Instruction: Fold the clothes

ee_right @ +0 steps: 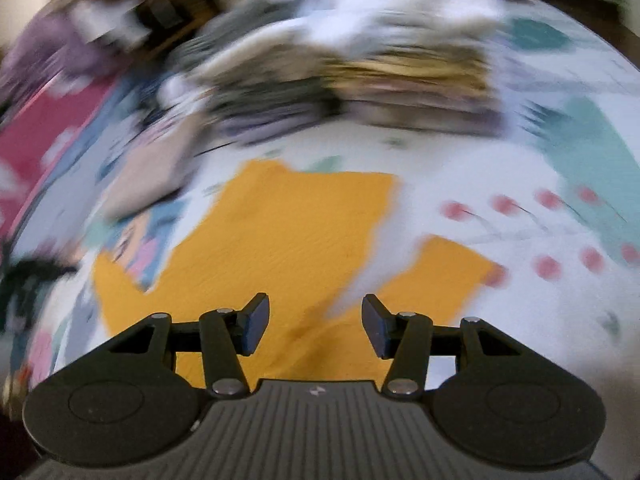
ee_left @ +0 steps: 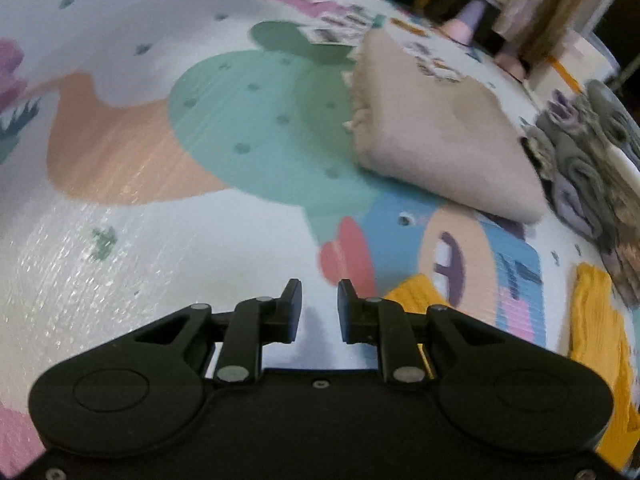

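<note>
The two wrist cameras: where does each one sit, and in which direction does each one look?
Left wrist: sits behind the left gripper, looks down at the play mat toward the folded beige cloth; only its own open fingers show.
Right wrist: sits behind the right gripper, looks down over the yellow garment toward a blurred pile of clothes; only its own open fingers show.
Shared: the mat, the yellow garment.

The pile of clothes (ee_right: pixel 340 68) in the right wrist view is too blurry to tell apart. The yellow garment (ee_left: pixel 596 332) is cut off by the left view's edge.
</note>
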A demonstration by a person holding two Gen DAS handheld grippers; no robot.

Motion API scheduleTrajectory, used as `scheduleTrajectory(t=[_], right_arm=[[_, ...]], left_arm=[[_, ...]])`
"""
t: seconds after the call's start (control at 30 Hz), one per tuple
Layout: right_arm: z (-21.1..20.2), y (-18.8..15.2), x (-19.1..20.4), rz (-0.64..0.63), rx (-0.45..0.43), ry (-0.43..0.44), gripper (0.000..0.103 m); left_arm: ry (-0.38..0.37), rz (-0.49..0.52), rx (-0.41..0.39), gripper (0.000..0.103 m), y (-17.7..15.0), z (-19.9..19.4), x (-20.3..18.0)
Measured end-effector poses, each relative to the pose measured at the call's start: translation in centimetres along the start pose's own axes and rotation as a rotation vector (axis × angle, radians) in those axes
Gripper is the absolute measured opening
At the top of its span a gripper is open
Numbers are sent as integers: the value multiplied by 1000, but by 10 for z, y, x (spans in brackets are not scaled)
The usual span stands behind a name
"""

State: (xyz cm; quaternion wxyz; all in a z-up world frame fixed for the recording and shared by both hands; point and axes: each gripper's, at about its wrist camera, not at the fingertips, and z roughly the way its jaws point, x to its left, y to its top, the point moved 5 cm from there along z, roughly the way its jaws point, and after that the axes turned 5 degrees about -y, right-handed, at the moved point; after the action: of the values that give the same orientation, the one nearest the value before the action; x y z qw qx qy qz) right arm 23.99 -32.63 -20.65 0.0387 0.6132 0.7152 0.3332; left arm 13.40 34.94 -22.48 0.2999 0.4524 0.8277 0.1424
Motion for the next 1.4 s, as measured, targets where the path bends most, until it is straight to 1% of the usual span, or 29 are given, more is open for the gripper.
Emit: scheduleTrajectory(t=[0.03,0.1,0.13,0.17,0.23,0.37,0.53,0.6,0.7,0.83,0.9,0.93,1.0,1.03,1.07,1.1,1.17,1.23,1.4], right_arm=[[3,-1,-12,57,-4,-29,52],[10,-5,-35,179,-16,-74,52],[13,-9,-44,233,-19,-85,52],[17,-11,-53,288,-22,-97,52],[22,-15,-62,343,-31,-111,52],[35,-9,-69,353,-44,-135,50],[45,0,-72,335,-66,-165,46],[50,1,-73,320,-64,-183,45],[56,2,-75,300,-67,-216,45],[62,4,-77,291,-81,-228,43],[64,4,-76,289,-86,-231,38],[65,4,-75,286,-88,-235,38],[66,4,-73,278,-93,-249,37],[67,4,-72,271,-96,-251,34],[68,5,-70,260,-95,-244,16],[69,5,-68,247,-94,-244,11],[67,6,-64,224,-99,-248,11],[59,8,-60,207,-122,-241,10],[23,10,-52,203,-189,-219,10]], left_arm=[[-8,36,1,16,0,0,-9],[-26,112,3,19,-2,1,-28],[-41,165,9,24,-4,2,-40],[-56,222,18,33,-8,3,-52],[-75,328,37,44,-18,7,-74],[-125,525,93,44,-50,16,-108],[-155,647,150,44,-84,23,-125],[-164,665,168,44,-91,24,-126],[-161,680,171,44,-95,24,-127],[-134,677,183,44,-95,30,-124],[-130,686,190,49,-98,32,-125],[-125,692,193,54,-99,33,-125],[-113,705,199,55,-102,36,-126],[-109,709,202,57,-103,37,-126],[-107,710,202,59,-103,38,-126],[-106,710,203,59,-103,39,-126],[-102,712,204,62,-102,40,-125],[-102,712,205,64,-102,41,-125],[-108,712,202,67,-102,41,-123]])
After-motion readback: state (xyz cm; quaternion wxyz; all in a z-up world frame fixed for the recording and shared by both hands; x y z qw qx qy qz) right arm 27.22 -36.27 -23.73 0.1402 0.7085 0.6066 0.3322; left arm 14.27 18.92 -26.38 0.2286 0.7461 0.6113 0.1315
